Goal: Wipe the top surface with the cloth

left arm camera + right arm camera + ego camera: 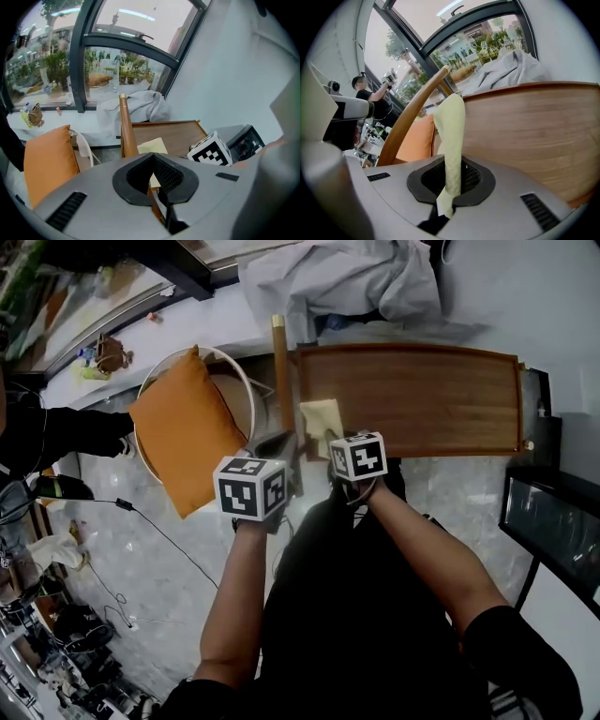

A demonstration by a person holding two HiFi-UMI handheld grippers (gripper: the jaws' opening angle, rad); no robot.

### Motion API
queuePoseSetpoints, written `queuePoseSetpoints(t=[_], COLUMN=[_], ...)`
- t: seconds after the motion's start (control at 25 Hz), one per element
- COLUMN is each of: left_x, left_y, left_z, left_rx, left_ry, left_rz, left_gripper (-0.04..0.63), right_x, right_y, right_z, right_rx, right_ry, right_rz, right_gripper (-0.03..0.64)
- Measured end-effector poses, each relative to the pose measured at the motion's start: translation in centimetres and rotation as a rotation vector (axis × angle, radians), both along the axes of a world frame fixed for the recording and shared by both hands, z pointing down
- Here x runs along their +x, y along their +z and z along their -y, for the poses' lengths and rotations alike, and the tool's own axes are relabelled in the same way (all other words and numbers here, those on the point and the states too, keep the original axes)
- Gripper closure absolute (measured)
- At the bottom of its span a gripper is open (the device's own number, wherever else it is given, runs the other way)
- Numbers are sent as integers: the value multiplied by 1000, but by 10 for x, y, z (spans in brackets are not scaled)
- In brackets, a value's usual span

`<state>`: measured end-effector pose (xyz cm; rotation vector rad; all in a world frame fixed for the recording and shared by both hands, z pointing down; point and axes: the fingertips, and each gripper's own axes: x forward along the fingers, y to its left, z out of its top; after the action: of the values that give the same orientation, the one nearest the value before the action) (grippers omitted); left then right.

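An orange cushion [183,427] sits at 10 o'clock from the left gripper [153,174], whose fingers are drawn together with nothing held. At its 3 o'clock, the right gripper [451,180] has its fingers clamped on the pale yellow cloth [452,131]. The cloth reaches toward 12 o'clock over the left end of the wooden bench [422,399]. Grey fabric [347,282] is heaped beyond the bench.

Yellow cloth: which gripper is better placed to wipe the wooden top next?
Right: the right gripper is shut on the yellow cloth at the wooden top; the left gripper holds no cloth.
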<state>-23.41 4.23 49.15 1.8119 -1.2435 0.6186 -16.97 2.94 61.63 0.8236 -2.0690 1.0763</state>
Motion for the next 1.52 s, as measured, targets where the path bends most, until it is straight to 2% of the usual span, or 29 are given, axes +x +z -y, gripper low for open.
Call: queuePoseSetpoints(t=[0.16, 0.28, 0.6, 0.92, 1.52], left_x=[-8, -7, 8, 50, 152], left_y=[4, 4, 4, 12, 19], left_z=[-9, -12, -11, -2, 8], left_rx=[-5, -4, -8, -27, -55], left_ry=[11, 29, 84, 122, 179], left_rz=[-8, -15, -18, -18, -42], left_gripper=[585, 584, 586, 586, 584], right_x=[-17, -21, -4, 48, 183], right_y=[12, 24, 42, 43, 41], right_z=[-13, -20, -27, -10, 10], right_rx=[-37, -43, -48, -26, -37], right_ry=[-18, -54, -70, -36, 51], right_rz=[-22, -74, -165, -206, -275], right_gripper=[584, 584, 584, 584, 584])
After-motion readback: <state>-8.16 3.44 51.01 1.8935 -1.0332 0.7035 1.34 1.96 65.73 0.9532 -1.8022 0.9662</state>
